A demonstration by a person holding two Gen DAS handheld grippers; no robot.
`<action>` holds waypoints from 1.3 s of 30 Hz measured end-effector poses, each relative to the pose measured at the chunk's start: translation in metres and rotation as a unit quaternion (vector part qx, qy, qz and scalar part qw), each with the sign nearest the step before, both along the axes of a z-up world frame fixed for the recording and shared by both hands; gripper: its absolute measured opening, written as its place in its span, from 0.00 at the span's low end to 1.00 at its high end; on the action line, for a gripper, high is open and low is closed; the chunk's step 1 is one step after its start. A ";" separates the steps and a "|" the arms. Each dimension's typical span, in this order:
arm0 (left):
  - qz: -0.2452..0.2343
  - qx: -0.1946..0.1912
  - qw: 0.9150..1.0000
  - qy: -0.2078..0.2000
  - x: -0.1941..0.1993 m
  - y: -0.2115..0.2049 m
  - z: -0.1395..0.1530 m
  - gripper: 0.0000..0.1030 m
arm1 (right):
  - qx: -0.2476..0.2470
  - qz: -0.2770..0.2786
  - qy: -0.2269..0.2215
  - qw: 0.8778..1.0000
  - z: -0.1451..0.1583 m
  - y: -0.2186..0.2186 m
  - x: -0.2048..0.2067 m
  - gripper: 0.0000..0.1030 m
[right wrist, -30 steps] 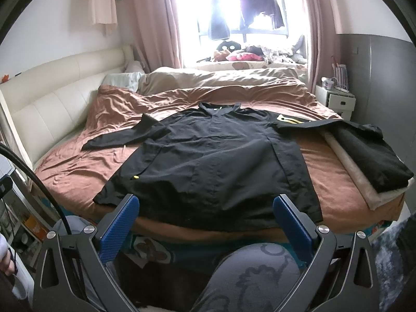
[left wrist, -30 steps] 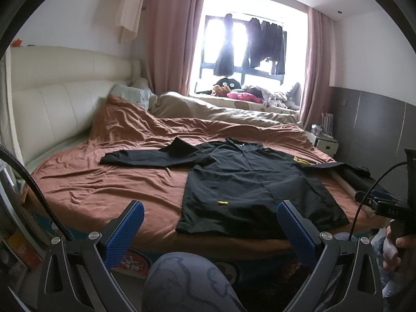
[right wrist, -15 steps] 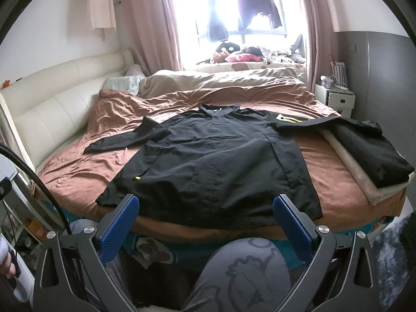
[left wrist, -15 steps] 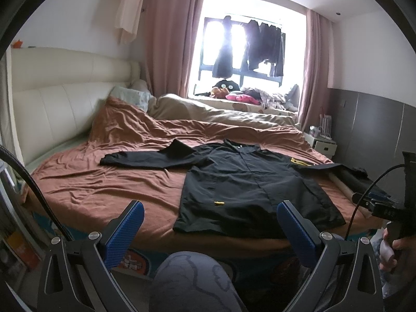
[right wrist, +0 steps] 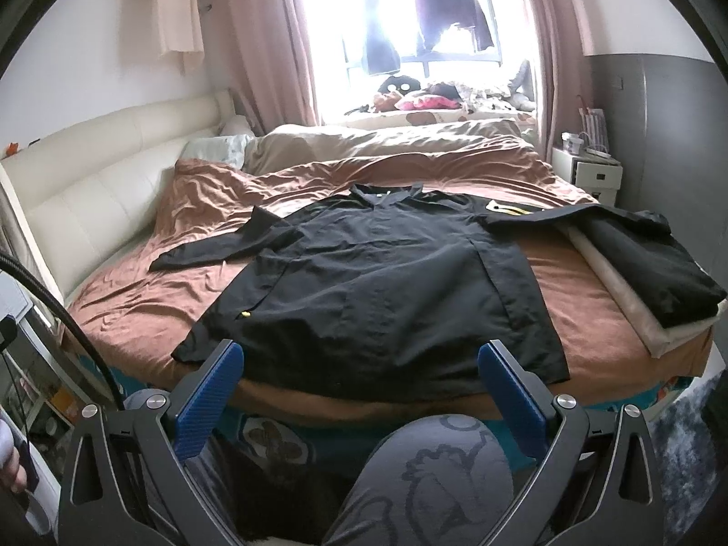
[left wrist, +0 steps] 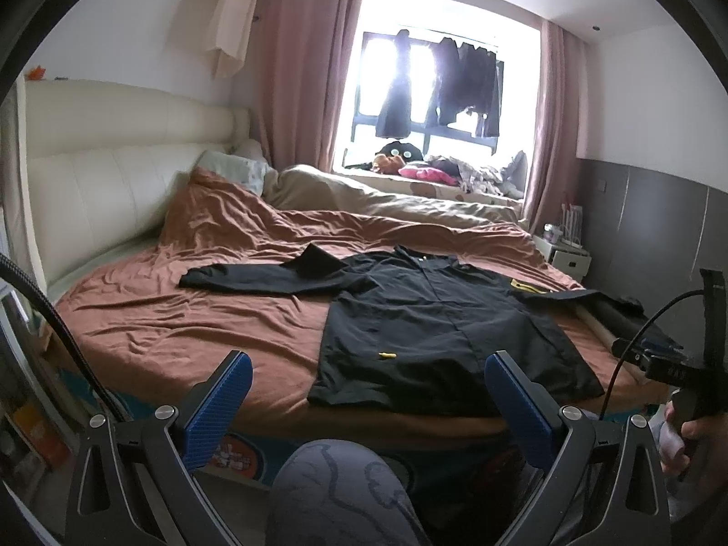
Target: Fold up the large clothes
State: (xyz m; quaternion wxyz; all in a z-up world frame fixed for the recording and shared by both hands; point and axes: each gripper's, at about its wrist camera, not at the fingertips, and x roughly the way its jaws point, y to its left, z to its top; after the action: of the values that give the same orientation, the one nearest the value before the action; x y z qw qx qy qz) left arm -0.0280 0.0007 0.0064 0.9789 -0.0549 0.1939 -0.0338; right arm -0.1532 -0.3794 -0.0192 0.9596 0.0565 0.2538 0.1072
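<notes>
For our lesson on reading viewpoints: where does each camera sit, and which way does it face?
Left wrist: on the open left gripper, off the bed's near-left edge, facing the window; a knee and the other hand show.
Right wrist: on the open right gripper, nearer the bed's middle, facing the window; a knee shows.
Shared: the spread black jacket on the brown bedspread.

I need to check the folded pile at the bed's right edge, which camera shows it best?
The right wrist view: the folded dark garment lies fully visible atop a pale folded layer. In the left wrist view only a foreshortened sliver shows, partly hidden behind the other hand-held gripper's body and cable.
</notes>
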 end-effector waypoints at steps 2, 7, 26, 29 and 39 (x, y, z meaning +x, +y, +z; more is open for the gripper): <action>0.002 -0.002 1.000 0.001 0.000 0.003 -0.001 1.00 | 0.000 0.000 0.001 1.000 0.000 0.001 0.001 1.00; 0.007 -0.007 1.000 0.003 0.002 0.008 -0.002 1.00 | -0.001 0.003 0.000 1.000 0.000 0.002 0.002 1.00; 0.015 -0.022 0.999 0.020 0.034 0.030 -0.003 1.00 | 0.005 0.010 0.019 1.000 0.005 0.018 0.045 1.00; 0.026 -0.026 0.999 0.019 0.041 0.036 -0.003 1.00 | 0.005 0.018 0.021 1.000 0.006 0.027 0.060 1.00; 0.057 -0.034 0.997 0.033 0.099 0.066 -0.005 0.99 | 0.009 0.066 0.015 0.998 0.017 0.059 0.137 1.00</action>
State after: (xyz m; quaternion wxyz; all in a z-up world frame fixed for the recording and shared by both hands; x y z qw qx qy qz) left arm 0.0708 0.0663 0.0011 0.9699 -0.1000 0.2215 0.0176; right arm -0.0157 -0.3201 -0.0020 0.9460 0.0499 0.2706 0.1715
